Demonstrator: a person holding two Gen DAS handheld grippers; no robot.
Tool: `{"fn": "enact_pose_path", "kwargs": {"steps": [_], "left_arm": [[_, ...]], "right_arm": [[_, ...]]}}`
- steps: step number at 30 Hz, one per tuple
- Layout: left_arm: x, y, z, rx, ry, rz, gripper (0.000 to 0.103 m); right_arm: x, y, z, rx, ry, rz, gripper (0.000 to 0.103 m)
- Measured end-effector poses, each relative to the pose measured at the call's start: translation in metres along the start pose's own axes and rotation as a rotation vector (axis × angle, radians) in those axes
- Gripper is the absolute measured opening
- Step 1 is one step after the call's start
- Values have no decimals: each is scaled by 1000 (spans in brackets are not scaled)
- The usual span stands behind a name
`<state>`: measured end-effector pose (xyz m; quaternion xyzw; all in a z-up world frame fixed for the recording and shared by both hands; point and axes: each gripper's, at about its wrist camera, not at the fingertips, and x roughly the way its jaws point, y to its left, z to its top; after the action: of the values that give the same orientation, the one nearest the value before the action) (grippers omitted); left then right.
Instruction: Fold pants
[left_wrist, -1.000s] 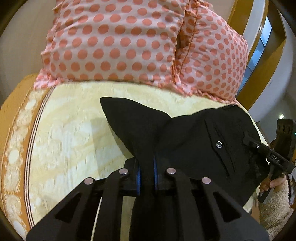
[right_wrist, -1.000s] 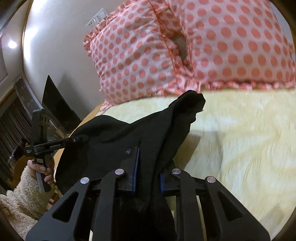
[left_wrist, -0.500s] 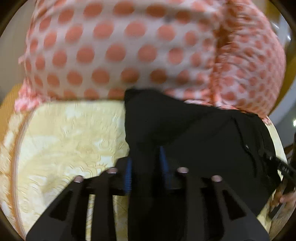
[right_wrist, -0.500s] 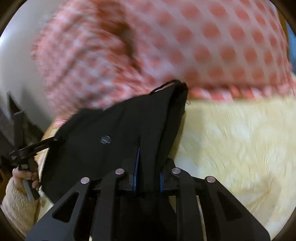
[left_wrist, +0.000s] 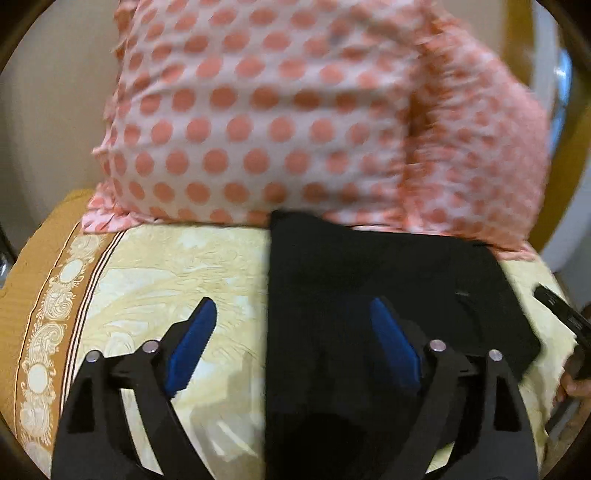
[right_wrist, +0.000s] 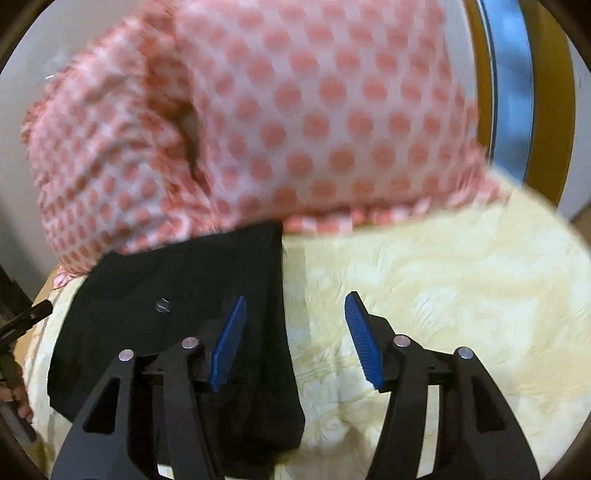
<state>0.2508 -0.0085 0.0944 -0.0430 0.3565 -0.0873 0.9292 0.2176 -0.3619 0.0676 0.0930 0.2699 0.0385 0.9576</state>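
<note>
Since both sets of fingers stand spread wide with nothing between them, step in hand: a fold just laid down and let go, as I judge it.
Pants: black pants (left_wrist: 369, 280) lie flat on the yellow bedspread (left_wrist: 155, 280), far edge touching the polka-dot pillows (left_wrist: 258, 122).
Left gripper (left_wrist: 295, 339): low over the cloth's left edge, tilted forward.
Right gripper (right_wrist: 293, 341): low over its right edge.
Next move: probably regripping an edge for 1 more fold, pinching every layer.
</note>
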Motion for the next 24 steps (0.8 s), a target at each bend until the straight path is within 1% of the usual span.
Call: {"fn": "enact_pose_path", "kwargs": {"steps": [2, 3, 4, 6, 7, 8, 9, 10, 12, 17, 20, 22, 23, 24], "left_arm": [[-13, -16, -9, 18, 4, -83, 92], [-15, -24, -13, 22, 17, -120, 92], [-13, -33, -20, 29, 51, -176, 92], [-5, -42, -29, 32, 97, -208, 92], [6, -49, -34, 37, 135, -205, 92], [15, -50, -40, 36, 172, -190, 92], [29, -48, -46, 24, 228, -173, 92], [35, -45, -50, 10, 251, -176, 91], [36, -43, -53, -1, 223, -189, 91], [35, -38, -55, -28, 223, -178, 91], [33, -42, -58, -11, 223, -152, 91], [30, -45, -58, 2, 226, -116, 91], [22, -45, -61, 5, 219, -97, 91], [8, -45, -64, 18, 195, -74, 92]], "right_arm": [[-5, 20, -4, -87, 28, 57, 58], [-5, 31, -9, -134, 49, 78, 58], [-4, 42, -15, -181, 76, 102, 58], [4, 56, -28, -250, 144, 116, 58], [15, 62, -37, -272, 211, 112, 58], [25, 64, -43, -283, 260, 95, 59], [30, 63, -49, -293, 263, 89, 59], [27, 61, -52, -290, 247, 95, 60], [27, 56, -52, -262, 252, 105, 60], [28, 57, -54, -252, 244, 84, 60], [28, 59, -55, -237, 251, 80, 60], [23, 59, -54, -236, 261, 71, 60], [17, 58, -53, -232, 257, 59, 60], [6, 57, -54, -220, 242, 32, 64]]}}
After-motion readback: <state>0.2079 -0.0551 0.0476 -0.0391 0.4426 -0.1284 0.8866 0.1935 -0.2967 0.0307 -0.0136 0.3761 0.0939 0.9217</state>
